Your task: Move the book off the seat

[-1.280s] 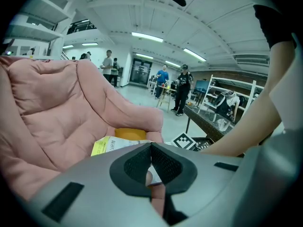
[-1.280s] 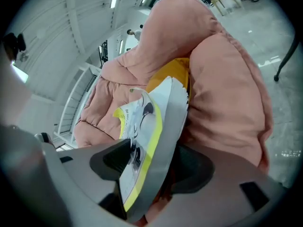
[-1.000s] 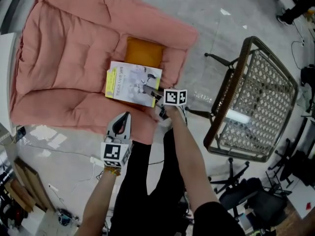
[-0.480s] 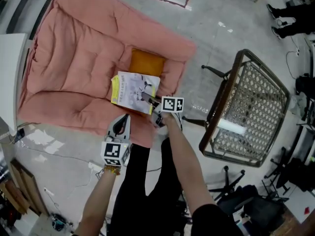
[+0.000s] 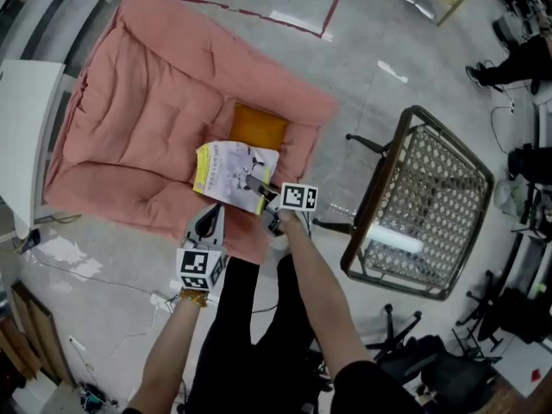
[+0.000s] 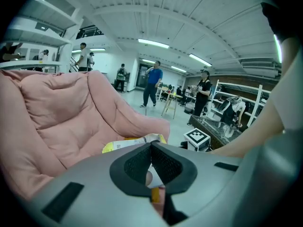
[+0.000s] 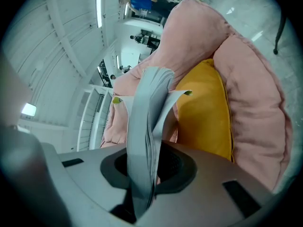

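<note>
The book (image 5: 231,172), white with a yellow spine, is over the front of the pink cushioned seat (image 5: 138,119), with an orange pillow (image 5: 259,126) just behind it. My right gripper (image 5: 257,185) is shut on the book's near edge; its jaws have just been closing with the book between them. In the right gripper view the book's pages (image 7: 147,122) stand edge-on between the pads, the orange pillow (image 7: 203,117) behind them. My left gripper (image 5: 213,214) hangs shut near the seat's front edge, left of the book and holding nothing. The left gripper view shows the book (image 6: 135,143) past its tips (image 6: 151,145).
A wicker chair with a dark metal frame (image 5: 423,205) stands to the right, a white tube (image 5: 390,240) lying on it. A white table (image 5: 21,128) borders the seat's left side. People (image 6: 152,84) stand far off in the hall.
Both grippers have risen. The book has come up with the right gripper, lifting off the cushion. The head view has pulled back and shows more of the floor.
</note>
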